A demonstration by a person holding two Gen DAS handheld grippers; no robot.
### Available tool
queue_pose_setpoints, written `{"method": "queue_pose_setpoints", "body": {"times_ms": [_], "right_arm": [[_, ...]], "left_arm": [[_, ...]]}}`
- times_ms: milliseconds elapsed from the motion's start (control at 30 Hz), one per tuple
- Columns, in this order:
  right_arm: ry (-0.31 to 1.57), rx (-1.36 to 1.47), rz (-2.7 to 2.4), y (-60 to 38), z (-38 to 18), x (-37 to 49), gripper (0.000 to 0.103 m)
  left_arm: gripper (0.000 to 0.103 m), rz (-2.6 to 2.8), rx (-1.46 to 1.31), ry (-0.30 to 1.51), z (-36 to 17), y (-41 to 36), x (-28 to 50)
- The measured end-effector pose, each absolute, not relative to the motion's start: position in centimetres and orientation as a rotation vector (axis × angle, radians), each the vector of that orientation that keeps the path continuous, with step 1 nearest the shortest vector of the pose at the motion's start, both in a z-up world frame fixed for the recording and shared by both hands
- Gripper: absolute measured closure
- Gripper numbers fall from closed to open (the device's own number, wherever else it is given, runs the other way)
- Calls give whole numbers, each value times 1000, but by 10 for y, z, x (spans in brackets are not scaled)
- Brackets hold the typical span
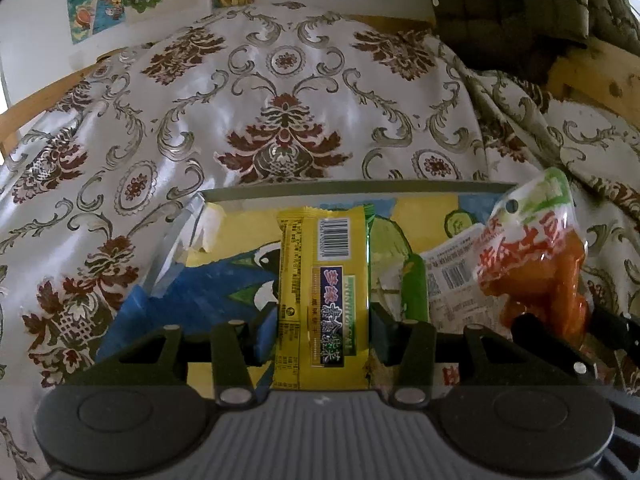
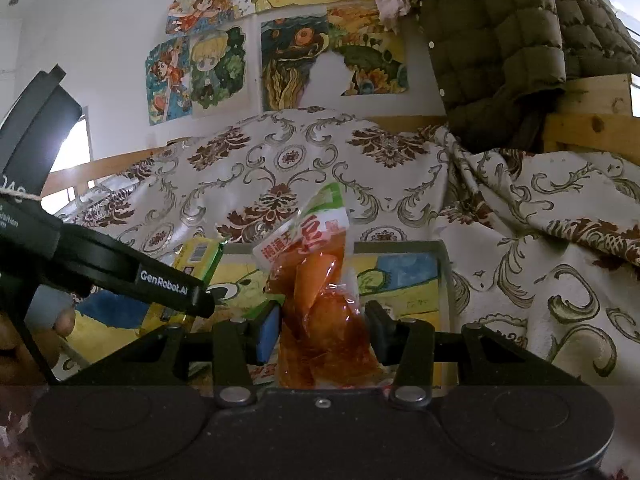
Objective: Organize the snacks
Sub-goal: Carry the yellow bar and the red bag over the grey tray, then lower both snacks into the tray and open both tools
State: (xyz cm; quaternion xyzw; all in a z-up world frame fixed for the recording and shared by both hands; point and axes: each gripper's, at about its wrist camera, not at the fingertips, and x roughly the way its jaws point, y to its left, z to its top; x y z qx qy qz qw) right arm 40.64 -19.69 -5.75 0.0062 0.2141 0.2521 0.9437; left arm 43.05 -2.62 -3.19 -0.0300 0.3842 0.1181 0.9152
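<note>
Clamped on yellow snack packet (image 1: 322,280) and orange snack pouch (image 2: 324,320): lower both flat inside painted tray (image 1: 360,187), then release.

The left wrist view sits just behind its own jaws and looks steeply down, very close, onto a shallow tray (image 1: 352,186) with a painted picture inside, lying on a patterned bedspread (image 1: 280,92). The right wrist view looks along its jaws at a flatter angle from a little further right, taking in more wall with drawings (image 2: 280,52). Both share the tray (image 2: 400,246), bedspread (image 2: 400,168), quilted green jacket (image 2: 500,48) and wooden bed frame (image 2: 592,116); the right view also catches the left gripper (image 2: 176,284) at its left edge.
</note>
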Motion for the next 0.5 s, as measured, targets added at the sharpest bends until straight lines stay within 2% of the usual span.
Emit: {"method": "queue_pose_setpoints", "body": {"times_ms": [500], "right_arm": [[470, 24, 504, -198, -59, 412, 55]], "left_arm": [[51, 253, -47, 814, -39, -31, 433]]}}
